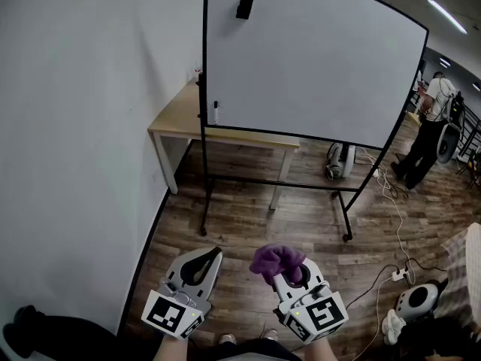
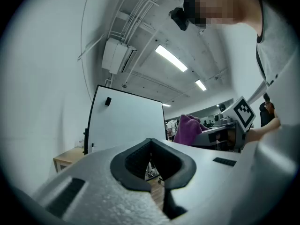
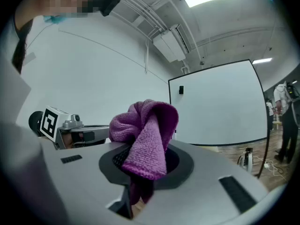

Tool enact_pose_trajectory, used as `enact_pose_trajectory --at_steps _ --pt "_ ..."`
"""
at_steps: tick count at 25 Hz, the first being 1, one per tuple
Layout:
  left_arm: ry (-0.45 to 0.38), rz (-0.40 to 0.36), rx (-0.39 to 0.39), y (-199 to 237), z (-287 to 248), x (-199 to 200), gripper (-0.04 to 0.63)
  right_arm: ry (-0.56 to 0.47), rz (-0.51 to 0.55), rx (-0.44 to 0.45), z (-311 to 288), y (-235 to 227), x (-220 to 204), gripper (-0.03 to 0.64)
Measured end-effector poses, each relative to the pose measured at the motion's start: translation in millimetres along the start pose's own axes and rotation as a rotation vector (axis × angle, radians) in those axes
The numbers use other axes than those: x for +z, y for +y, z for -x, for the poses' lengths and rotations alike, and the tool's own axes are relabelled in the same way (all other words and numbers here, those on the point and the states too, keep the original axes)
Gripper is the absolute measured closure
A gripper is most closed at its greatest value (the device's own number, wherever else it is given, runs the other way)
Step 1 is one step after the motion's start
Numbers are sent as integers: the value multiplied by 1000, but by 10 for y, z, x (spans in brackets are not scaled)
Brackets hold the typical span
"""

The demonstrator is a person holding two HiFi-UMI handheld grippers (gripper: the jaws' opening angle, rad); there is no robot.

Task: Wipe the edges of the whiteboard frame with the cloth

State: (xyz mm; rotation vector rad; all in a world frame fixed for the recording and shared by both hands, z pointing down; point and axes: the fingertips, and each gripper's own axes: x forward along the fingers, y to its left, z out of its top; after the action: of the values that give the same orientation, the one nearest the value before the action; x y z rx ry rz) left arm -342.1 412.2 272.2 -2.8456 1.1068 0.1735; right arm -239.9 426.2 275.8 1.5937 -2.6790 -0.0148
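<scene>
Cloth: purple, bunched, clamped in my right tongs, at 6 o'clock in the head view.
Left tongs: closed together, holding nothing.
Whiteboard: black-framed, at 12 o'clock, well apart from both tongs.
Tabletop: wooden, behind its left edge.

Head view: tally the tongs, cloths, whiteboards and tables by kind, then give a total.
tongs: 2 (left tongs, right tongs)
cloth: 1
whiteboard: 1
table: 1
total: 5
</scene>
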Motion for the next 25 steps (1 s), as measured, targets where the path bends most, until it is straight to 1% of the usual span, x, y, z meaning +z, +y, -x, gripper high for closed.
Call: enact_pose_trajectory --at_steps 2,4,19,25 --pt "-24 -24 5 53 7 10 578 2 -1 2 -33 18 -6 555" --pt "-33 -32 8 93 21 12 578 2 0 4 -63 38 -10 555" --pt "-37 -26 27 408 85 -59 578 5 0 14 -369 140 -62 555" --pt "-46 -28 27 588 167 -59 578 4 -11 -7 -516 176 -86 555"
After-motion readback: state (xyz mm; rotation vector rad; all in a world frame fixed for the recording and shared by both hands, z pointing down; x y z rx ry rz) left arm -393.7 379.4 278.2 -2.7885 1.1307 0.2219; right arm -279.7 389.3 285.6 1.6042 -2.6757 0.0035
